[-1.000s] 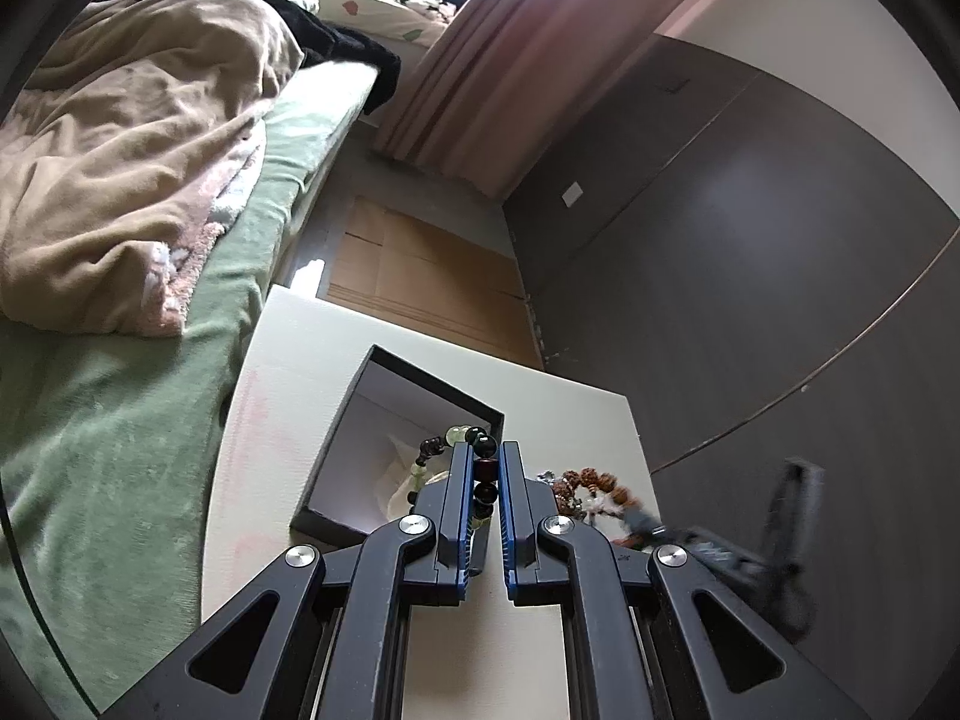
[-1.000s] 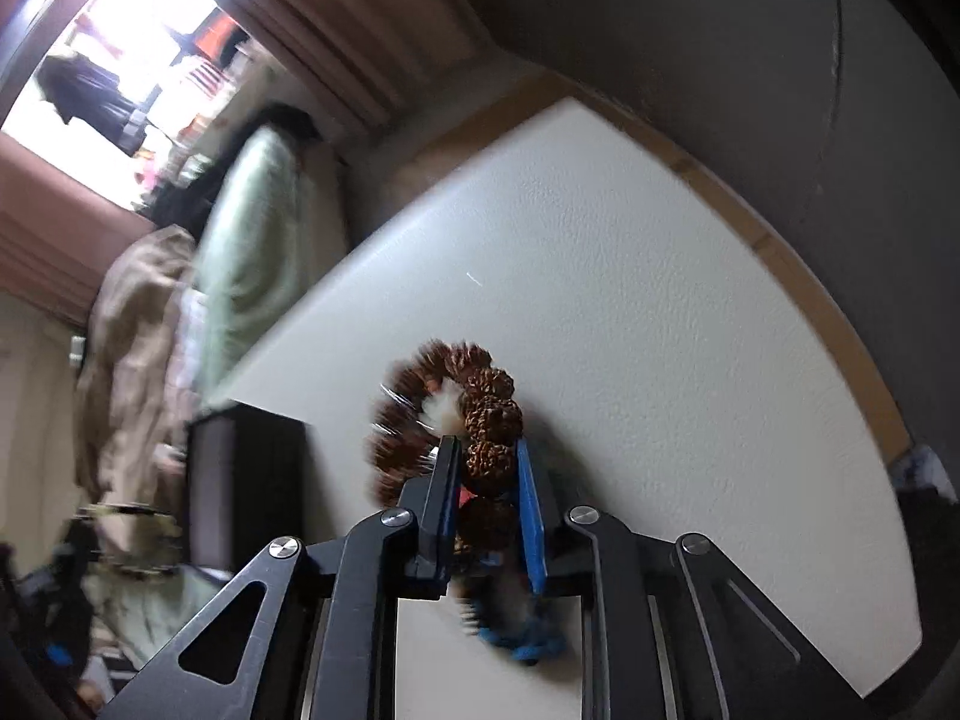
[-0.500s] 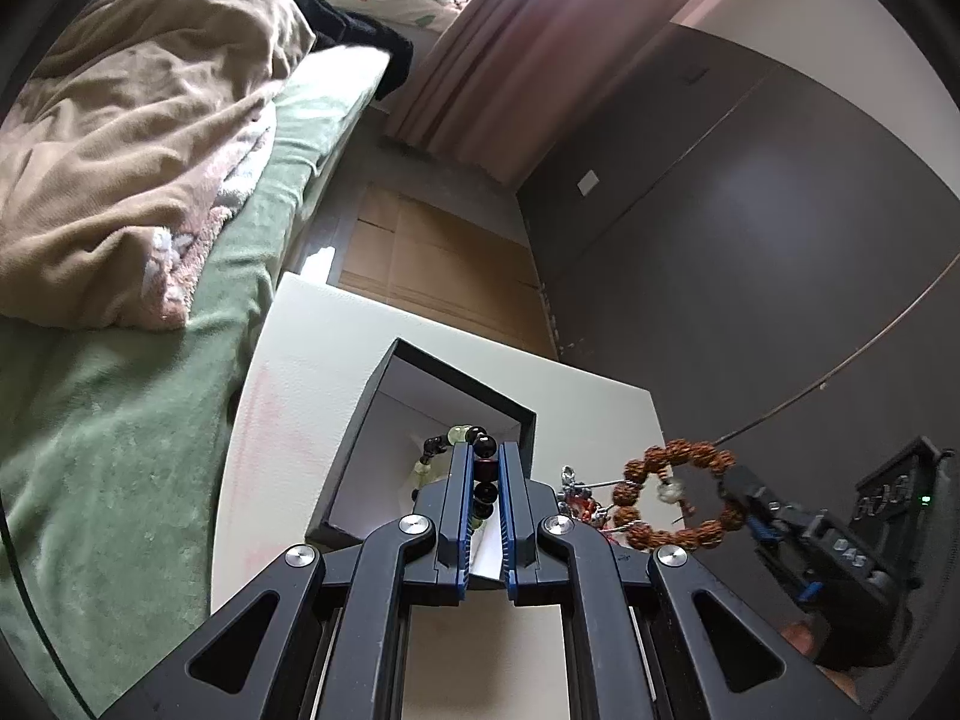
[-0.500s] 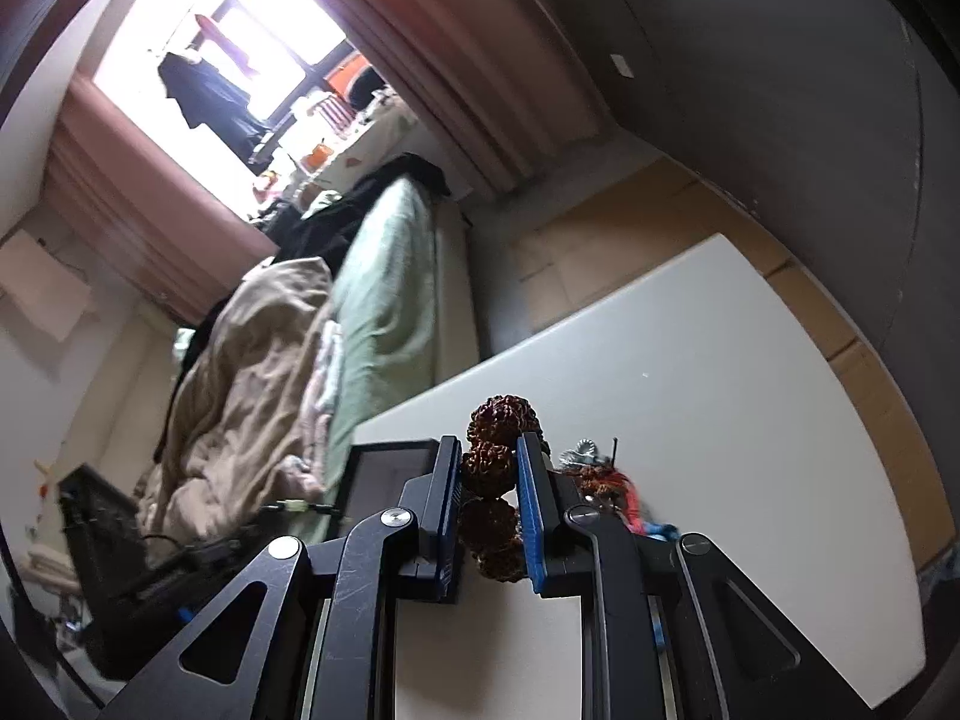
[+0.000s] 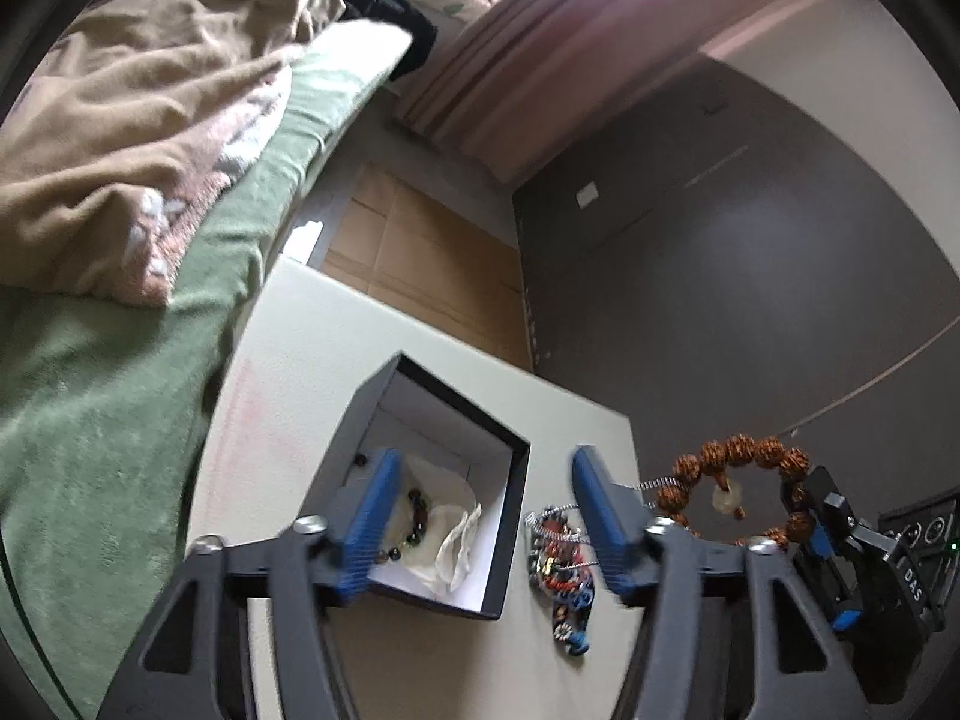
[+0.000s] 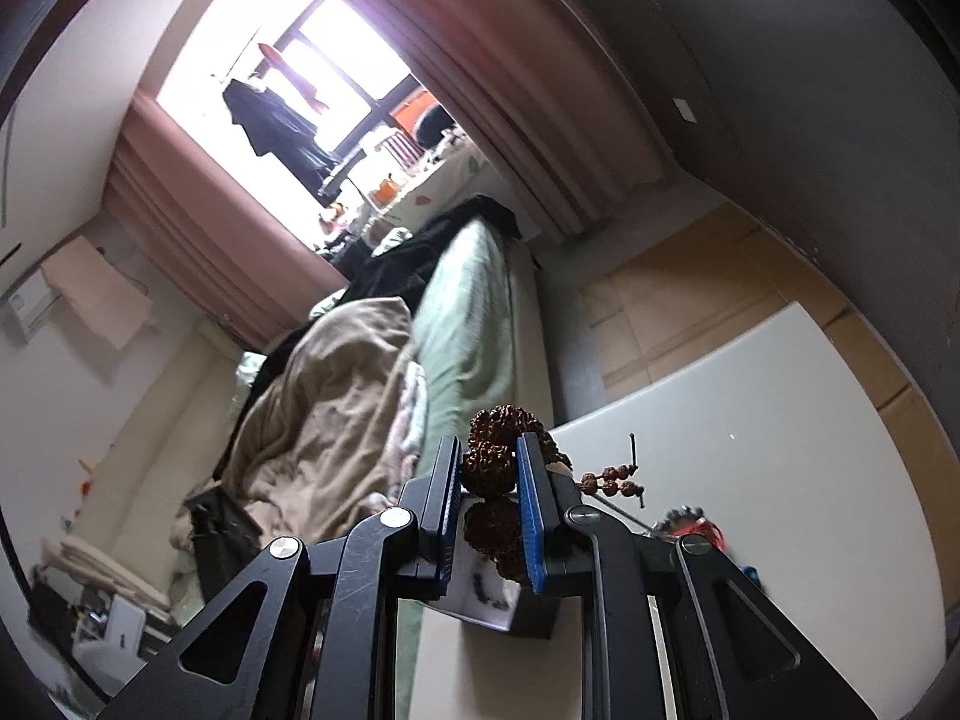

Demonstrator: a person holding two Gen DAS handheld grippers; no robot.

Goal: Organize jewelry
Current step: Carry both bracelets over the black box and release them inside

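Observation:
A black box (image 5: 507,516) with a white lining stands open on the white table (image 5: 336,348). A dark-and-green bead bracelet (image 5: 414,516) lies inside it on white paper. My left gripper (image 5: 480,504) is open and empty above the box. My right gripper (image 6: 489,468) is shut on a brown seed-bead bracelet (image 6: 492,462), held in the air right of the box; the bracelet also shows in the left wrist view (image 5: 738,480). A tangle of small jewelry (image 5: 561,564) lies on the table right of the box.
A bed with a green sheet (image 5: 108,396) and a tan blanket (image 5: 138,102) runs along the table's left side. A dark wall (image 5: 750,276) is at the right. Wood floor panels (image 5: 420,252) lie beyond the table's far edge.
My left gripper opened and let the dark-and-green bracelet fall into the box. My right gripper lifted the brown bracelet off the table and raised it higher.

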